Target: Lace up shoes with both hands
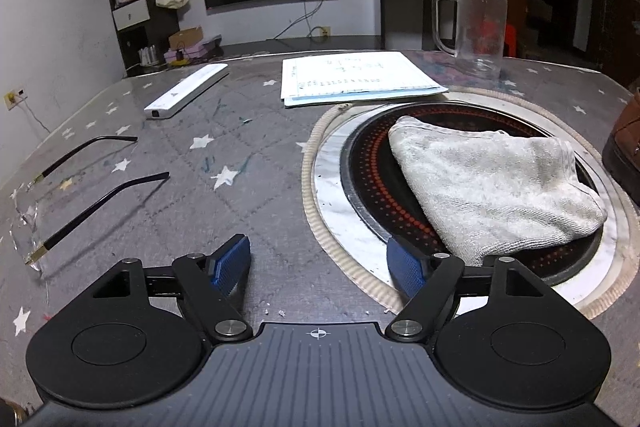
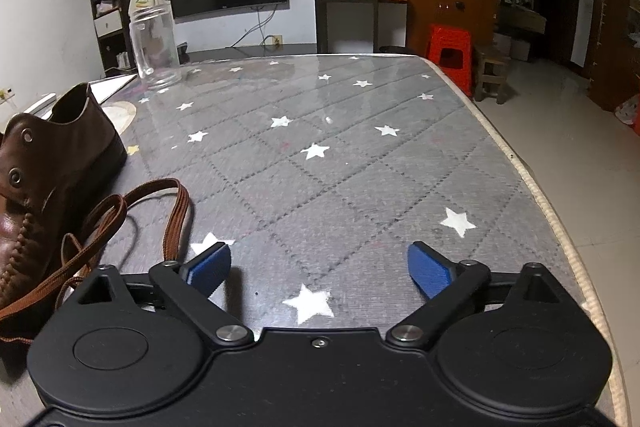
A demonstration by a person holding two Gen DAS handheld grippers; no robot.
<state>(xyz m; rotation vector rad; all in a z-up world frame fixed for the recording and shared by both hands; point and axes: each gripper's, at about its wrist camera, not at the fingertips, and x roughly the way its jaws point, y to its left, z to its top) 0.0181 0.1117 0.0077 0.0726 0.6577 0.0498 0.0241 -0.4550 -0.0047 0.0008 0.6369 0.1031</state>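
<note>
A brown leather shoe (image 2: 48,163) stands at the left edge of the right wrist view, its metal eyelets showing. Its brown lace (image 2: 120,223) lies loose in loops on the table beside it. My right gripper (image 2: 320,269) is open and empty over the grey star-patterned table, to the right of the lace. The left finger's blue pad (image 2: 210,269) is close to the lace but apart from it. In the left wrist view only a sliver of the shoe (image 1: 626,143) shows at the right edge. My left gripper (image 1: 322,265) is open and empty, low over the table.
A folded grey towel (image 1: 492,187) lies on a round black inset hotplate (image 1: 368,187). Glasses (image 1: 60,195) lie at the left. Papers (image 1: 356,77), a white bar-shaped device (image 1: 186,91) and a clear mug (image 1: 478,27) stand further back. The table's right edge (image 2: 560,219) drops to the floor.
</note>
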